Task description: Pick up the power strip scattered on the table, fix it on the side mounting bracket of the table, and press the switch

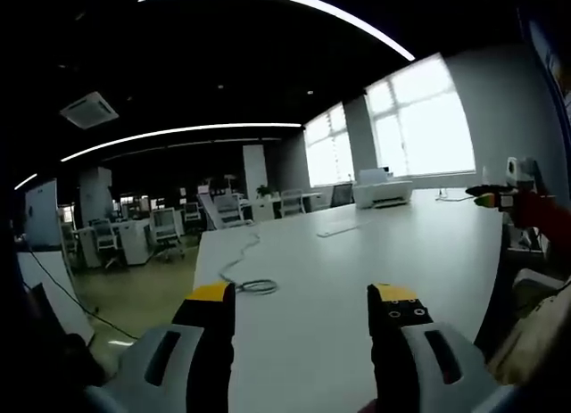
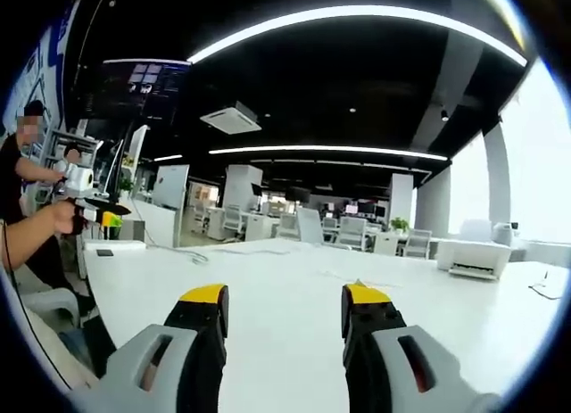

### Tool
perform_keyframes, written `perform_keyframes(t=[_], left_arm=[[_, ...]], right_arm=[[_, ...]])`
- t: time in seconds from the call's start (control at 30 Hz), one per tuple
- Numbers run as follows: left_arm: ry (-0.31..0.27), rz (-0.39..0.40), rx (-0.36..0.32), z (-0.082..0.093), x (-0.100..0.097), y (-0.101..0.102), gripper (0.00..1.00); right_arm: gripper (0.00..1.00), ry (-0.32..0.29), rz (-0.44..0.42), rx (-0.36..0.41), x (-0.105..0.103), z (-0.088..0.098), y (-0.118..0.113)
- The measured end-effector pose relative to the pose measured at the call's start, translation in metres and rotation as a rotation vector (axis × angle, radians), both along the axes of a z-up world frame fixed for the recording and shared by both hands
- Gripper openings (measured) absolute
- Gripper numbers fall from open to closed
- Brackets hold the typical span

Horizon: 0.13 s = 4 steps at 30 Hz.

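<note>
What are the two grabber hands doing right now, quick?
Left hand-held gripper: open, holding nothing, above the white table.
Right hand-held gripper: open, holding nothing.

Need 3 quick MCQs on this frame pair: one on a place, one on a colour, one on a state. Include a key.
1. Where does the cable lie on the table, seen in the left gripper view?
A. near its left edge
B. beside the printer
C. hanging off the right side

2. What colour are the tips of the left gripper fingers?
A. red
B. yellow
C. blue

3. How does the right gripper stand?
A. shut on a cable
B. shut and empty
C. open and empty

Key: 1 A, the cable coils by the left edge, far from the printer. 2 B, both tips are yellow. 3 C, bare table shows in the wide gap between its fingers.
</note>
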State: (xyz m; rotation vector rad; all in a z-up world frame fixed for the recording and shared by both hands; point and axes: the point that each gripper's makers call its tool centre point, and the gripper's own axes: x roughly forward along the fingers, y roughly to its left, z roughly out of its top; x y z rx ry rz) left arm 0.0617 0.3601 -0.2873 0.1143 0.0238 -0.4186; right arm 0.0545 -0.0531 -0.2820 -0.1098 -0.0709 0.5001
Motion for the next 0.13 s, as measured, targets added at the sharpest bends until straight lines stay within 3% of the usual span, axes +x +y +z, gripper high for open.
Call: perform_keyframes(t=[0.13], left_arm=[[-0.008,-0.009,-0.006,0.0028,-0.0002,-0.0053,0.64]], right_arm=[[0.47,0.006,0.0,0.005,-0.0005,-0.0011,-0.0012]])
